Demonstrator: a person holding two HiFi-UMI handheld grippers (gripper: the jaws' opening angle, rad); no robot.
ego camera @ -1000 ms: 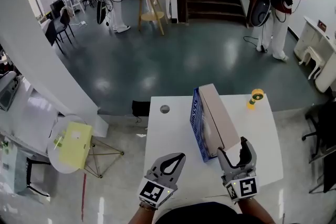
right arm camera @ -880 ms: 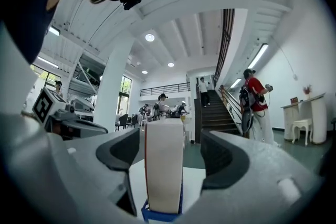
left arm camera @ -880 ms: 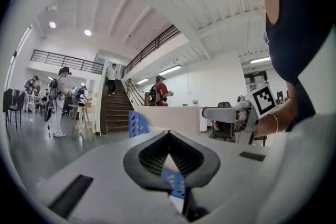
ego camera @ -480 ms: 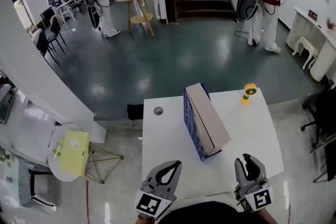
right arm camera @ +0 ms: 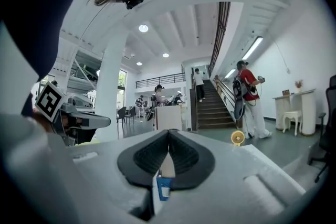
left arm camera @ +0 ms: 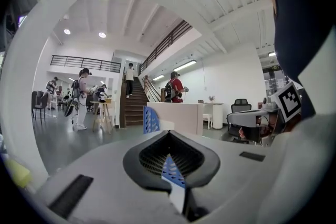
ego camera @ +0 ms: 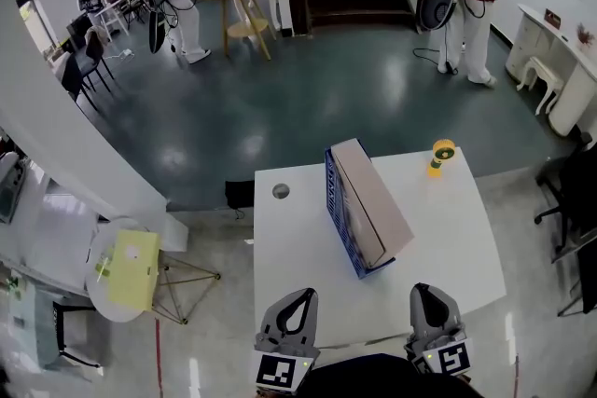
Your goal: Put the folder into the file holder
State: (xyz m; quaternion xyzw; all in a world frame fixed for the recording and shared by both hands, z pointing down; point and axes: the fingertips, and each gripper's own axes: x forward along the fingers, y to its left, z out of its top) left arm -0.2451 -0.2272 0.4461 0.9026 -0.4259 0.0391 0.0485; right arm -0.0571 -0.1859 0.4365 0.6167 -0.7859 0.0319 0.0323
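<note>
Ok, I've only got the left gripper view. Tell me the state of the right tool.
Observer: The right tool has just closed; its jaws meet with nothing between them.
Operator: Now report what else is out there.
Observer: A small yellow fan stands near the far right corner of the table, apart from the holder.
Operator: Check the folder from above.
Observer: The folder sits inside the holder, mid-table.
</note>
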